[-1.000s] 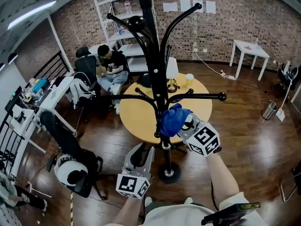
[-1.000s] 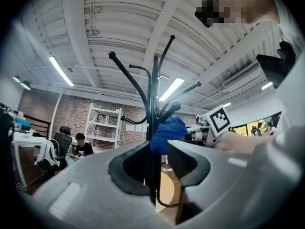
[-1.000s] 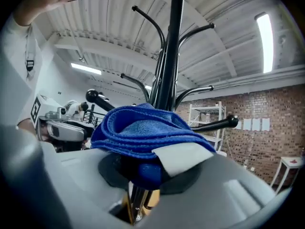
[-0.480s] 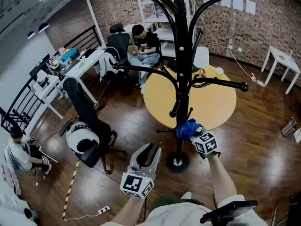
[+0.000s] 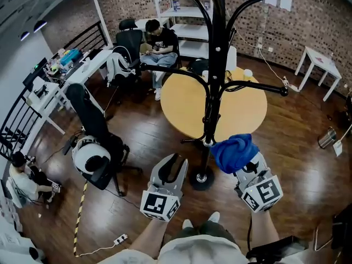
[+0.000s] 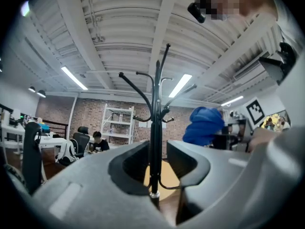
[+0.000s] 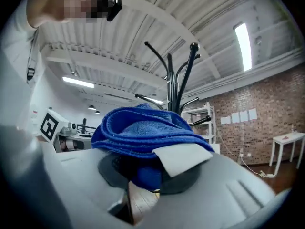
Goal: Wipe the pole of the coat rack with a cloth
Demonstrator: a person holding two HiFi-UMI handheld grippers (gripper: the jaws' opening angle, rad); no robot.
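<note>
While the blue cloth (image 5: 235,152) is bulging over the right gripper (image 5: 247,169) in the head view, it is leaving only a grey stub of the jaws showing above the marker cube. The right gripper view is settling the matter: the right gripper (image 7: 152,175) is clamping down on the folded cloth (image 7: 143,128). The cloth is sitting low and just to the right of the coat rack's black pole (image 5: 212,81). Whether its left edge is touching the pole I cannot tell, since the two are overlapping there. In the right gripper view the cloth is covering the lower pole, and only the upper pole (image 7: 183,80) and its hooks are rising behind it.

The left gripper (image 5: 172,164) is hanging left of the rack's round base (image 5: 202,177), clear of the pole. Its jaws are standing a narrow way apart and holding nothing. In the left gripper view the left gripper (image 6: 156,156) is merely framing the distant pole (image 6: 155,128) in its gap and cutting off the pole's foot, with the cloth (image 6: 202,125) off to the right. The pole and its arms are partly hiding a round yellow desk (image 5: 242,111) behind the rack.

Half a second ago the cloth was pressing on the pole's lower part, and a second ago it was higher, near the low hooks. Now it is lying off to the right and looming larger.
</note>
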